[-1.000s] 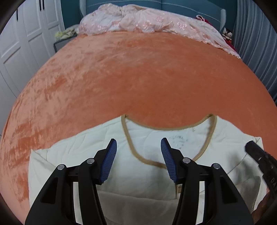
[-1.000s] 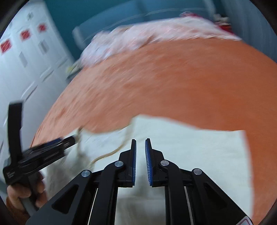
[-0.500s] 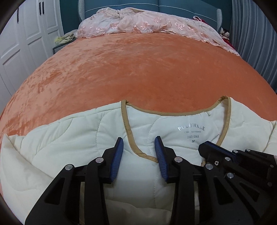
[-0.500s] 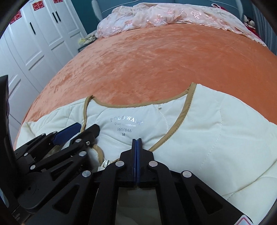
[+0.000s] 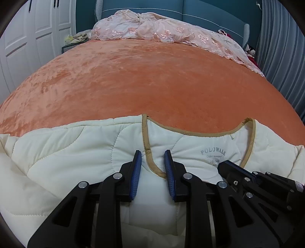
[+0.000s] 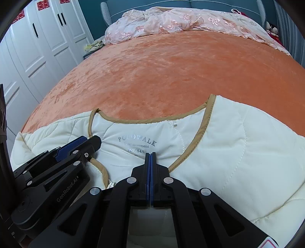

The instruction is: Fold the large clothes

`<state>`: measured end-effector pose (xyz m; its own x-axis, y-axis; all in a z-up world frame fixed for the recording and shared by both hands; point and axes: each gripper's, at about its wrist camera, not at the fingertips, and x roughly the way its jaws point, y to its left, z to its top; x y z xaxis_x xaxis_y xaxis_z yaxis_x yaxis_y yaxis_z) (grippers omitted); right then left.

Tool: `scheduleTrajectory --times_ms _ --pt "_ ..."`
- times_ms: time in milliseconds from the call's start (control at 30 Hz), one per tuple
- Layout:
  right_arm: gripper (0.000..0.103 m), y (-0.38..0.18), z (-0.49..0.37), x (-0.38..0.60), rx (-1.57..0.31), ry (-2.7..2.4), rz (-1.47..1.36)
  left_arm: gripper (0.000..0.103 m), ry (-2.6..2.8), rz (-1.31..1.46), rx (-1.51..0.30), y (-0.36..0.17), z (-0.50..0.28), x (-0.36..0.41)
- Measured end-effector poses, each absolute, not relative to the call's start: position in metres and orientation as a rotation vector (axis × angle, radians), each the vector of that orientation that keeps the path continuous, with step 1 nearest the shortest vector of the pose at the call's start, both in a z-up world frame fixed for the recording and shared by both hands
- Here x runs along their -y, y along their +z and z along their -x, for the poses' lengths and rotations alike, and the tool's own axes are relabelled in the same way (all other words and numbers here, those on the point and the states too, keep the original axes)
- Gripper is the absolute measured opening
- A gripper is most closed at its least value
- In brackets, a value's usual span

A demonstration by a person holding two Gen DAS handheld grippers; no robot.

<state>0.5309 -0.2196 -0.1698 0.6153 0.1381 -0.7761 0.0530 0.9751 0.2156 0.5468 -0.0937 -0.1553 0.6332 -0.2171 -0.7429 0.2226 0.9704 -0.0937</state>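
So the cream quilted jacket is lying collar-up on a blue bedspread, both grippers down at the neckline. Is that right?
Not quite: the bedspread is orange, not blue, as the right wrist view shows; only the headboard behind is blue. The rest holds: the cream quilted jacket lies with its collar toward the far end, and the left gripper and right gripper are both at the neckline.

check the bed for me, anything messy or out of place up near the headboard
Yes. A pink lace cover lies crumpled in a heap against the teal headboard instead of spread flat, trailing down the right side of the orange blanket. The cream quilted jacket at the near edge lies fairly flat.
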Motion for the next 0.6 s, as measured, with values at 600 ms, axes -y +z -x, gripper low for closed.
scheduleTrajectory --times_ms 600 --pt "0.0 -0.088 -0.444 0.284 -0.731 -0.138 -0.339 0.004 -0.197 0.179 -0.739 -0.046 -0.489 -0.008"
